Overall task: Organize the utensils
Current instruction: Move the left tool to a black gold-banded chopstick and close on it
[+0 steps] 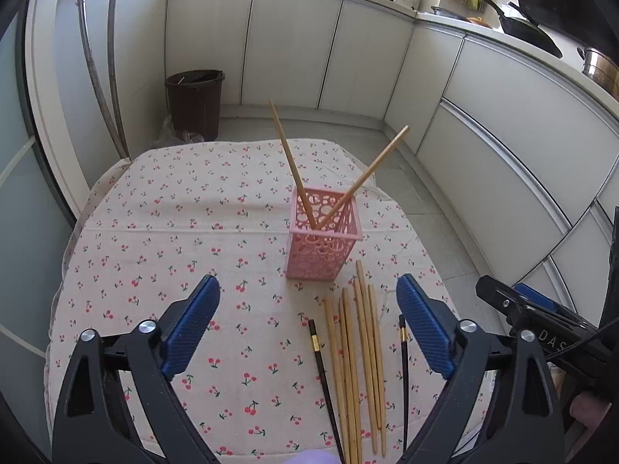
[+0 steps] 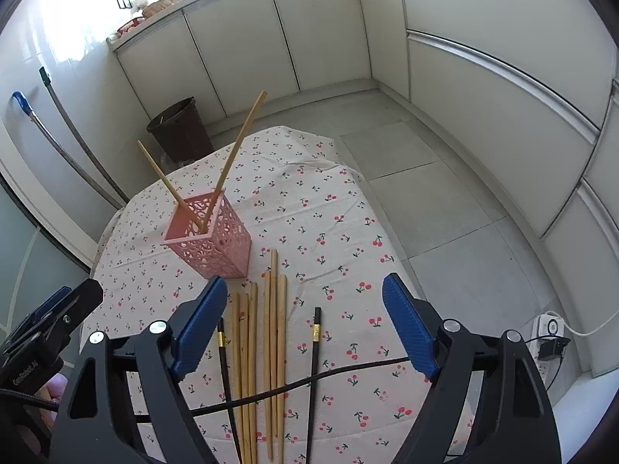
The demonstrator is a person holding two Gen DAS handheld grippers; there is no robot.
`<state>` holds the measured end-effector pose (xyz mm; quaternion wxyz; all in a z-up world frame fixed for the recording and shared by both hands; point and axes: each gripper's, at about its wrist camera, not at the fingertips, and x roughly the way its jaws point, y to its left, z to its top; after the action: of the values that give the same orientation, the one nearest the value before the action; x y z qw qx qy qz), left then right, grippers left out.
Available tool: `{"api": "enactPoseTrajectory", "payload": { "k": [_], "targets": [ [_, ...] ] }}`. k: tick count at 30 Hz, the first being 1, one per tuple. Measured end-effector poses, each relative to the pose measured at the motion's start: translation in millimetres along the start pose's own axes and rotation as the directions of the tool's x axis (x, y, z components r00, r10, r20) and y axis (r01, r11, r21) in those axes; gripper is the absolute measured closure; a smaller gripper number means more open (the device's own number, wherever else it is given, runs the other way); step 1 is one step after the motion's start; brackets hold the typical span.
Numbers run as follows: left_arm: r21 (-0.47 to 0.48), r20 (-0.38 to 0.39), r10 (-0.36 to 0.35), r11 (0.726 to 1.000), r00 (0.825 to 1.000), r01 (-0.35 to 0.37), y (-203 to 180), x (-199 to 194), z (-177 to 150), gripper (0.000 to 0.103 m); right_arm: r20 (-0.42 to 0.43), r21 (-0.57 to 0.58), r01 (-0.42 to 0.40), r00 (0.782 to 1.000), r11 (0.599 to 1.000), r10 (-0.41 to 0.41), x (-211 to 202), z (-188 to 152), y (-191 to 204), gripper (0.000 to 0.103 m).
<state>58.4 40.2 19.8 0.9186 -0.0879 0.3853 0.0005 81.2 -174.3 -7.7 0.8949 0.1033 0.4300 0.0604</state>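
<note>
A pink perforated holder (image 1: 323, 237) (image 2: 212, 234) stands upright on the cherry-print tablecloth and holds two wooden chopsticks (image 1: 288, 162) (image 2: 236, 158) that lean apart. Several wooden chopsticks (image 1: 358, 359) (image 2: 263, 355) lie side by side on the cloth just in front of it, with two black gold-banded chopsticks (image 1: 321, 367) (image 2: 315, 363) flanking them. My left gripper (image 1: 307, 290) is open and empty, above the cloth near the lying chopsticks. My right gripper (image 2: 305, 290) is open and empty, above the same bundle.
The small table (image 1: 154, 208) (image 2: 309, 178) stands in a kitchen with white cabinets around it. A brown waste bin (image 1: 195, 102) (image 2: 180, 129) and mop handles (image 1: 96, 73) stand behind it. A black cable (image 2: 309, 381) crosses over the chopsticks in the right wrist view. A power strip (image 2: 549, 332) lies on the floor at right.
</note>
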Motion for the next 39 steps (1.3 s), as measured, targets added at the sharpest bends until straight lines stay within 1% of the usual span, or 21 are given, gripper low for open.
{"api": "enactPoseTrajectory", "payload": {
  "k": [1,3,5,9,13,16,20,23,26,29,31,32,35,36,37,38,39],
  "targets": [
    [0.006,-0.007,0.003,1.0,1.0,-0.003,-1.0,1.5,-2.7,0.011,-0.004,0.004,-0.001,1.0,1.0,0.001,-0.7,-2.9,-2.4,0.019],
    [0.024,-0.022,0.011,1.0,1.0,-0.011,-3.9,5.4,-6.6,0.008,-0.012,0.011,0.001,1.0,1.0,0.0,-2.2,-8.8,-7.4,0.015],
    [0.046,-0.052,0.022,0.999,0.998,-0.019,-5.6,13.6,-11.1,0.007,-0.033,0.021,0.0,0.999,1.0,0.001,-1.8,-15.4,-14.1,0.012],
    [0.062,-0.135,0.031,0.998,0.99,-0.022,-5.7,31.6,-19.8,0.007,-0.126,0.053,0.016,0.992,0.998,-0.009,9.6,-31.3,-28.4,0.009],
    [0.078,-0.219,0.036,0.997,0.975,-0.019,-5.8,50.3,-29.6,0.007,-0.228,0.078,0.036,0.974,0.996,-0.017,25.9,-46.8,-36.9,0.009],
    [0.079,-0.278,0.05,0.996,0.959,-0.029,-2.0,63.7,-38.8,0.007,-0.275,0.085,0.046,0.961,0.995,-0.021,33.8,-54.4,-39.7,0.009],
    [0.047,-0.357,0.056,0.998,0.932,-0.042,7.8,81.5,-48.4,0.007,-0.338,0.143,0.028,0.941,0.989,0.022,43.4,-63.7,-47.9,0.009],
    [-0.015,-0.411,0.013,1.0,0.912,-0.021,17.6,93.1,-54.3,0.007,-0.374,0.213,0.013,0.925,0.977,0.069,49.6,-68.6,-57.5,0.009],
    [-0.107,-0.464,-0.067,0.994,0.883,0.019,29.3,106.1,-60.0,0.007,-0.396,0.257,0.006,0.913,0.966,0.1,53.8,-71.5,-62.7,0.009],
    [-0.196,-0.48,-0.152,0.978,0.864,0.063,37.7,114.4,-61.6,0.008,-0.408,0.28,-0.003,0.905,0.96,0.121,57.7,-72.9,-64.2,0.009],
    [-0.275,-0.472,-0.234,0.955,0.85,0.11,43.1,117.8,-60.3,0.009,-0.41,0.291,-0.008,0.903,0.957,0.132,60.2,-72.5,-64.5,0.009],
    [-0.32,-0.46,-0.288,0.936,0.84,0.146,45.2,119.0,-59.0,0.009,-0.411,0.296,-0.009,0.902,0.955,0.135,61.1,-72.5,-64.6,0.009],
    [-0.404,-0.432,-0.398,0.888,0.809,0.221,44.4,122.8,-54.0,0.011,-0.417,0.313,-0.016,0.896,0.95,0.153,63.8,-72.4,-66.7,0.009],
    [-0.412,-0.426,-0.412,0.881,0.805,0.233,42.6,123.5,-52.7,0.013,-0.418,0.317,-0.018,0.895,0.948,0.157,64.1,-72.5,-67.3,0.009],
    [-0.402,-0.425,-0.401,0.887,0.812,0.228,39.5,124.0,-51.0,0.017,-0.419,0.32,-0.019,0.894,0.947,0.16,64.3,-72.5,-67.8,0.009],
    [-0.383,-0.426,-0.372,0.9,0.825,0.208,36.8,123.9,-49.4,0.02,-0.419,0.324,-0.019,0.893,0.946,0.161,64.3,-72.4,-68.6,0.009],
    [-0.349,-0.428,-0.319,0.921,0.846,0.17,34.3,124.4,-47.8,0.027,-0.418,0.327,-0.019,0.894,0.945,0.163,64.2,-72.5,-69.4,0.009]
  ]
}}
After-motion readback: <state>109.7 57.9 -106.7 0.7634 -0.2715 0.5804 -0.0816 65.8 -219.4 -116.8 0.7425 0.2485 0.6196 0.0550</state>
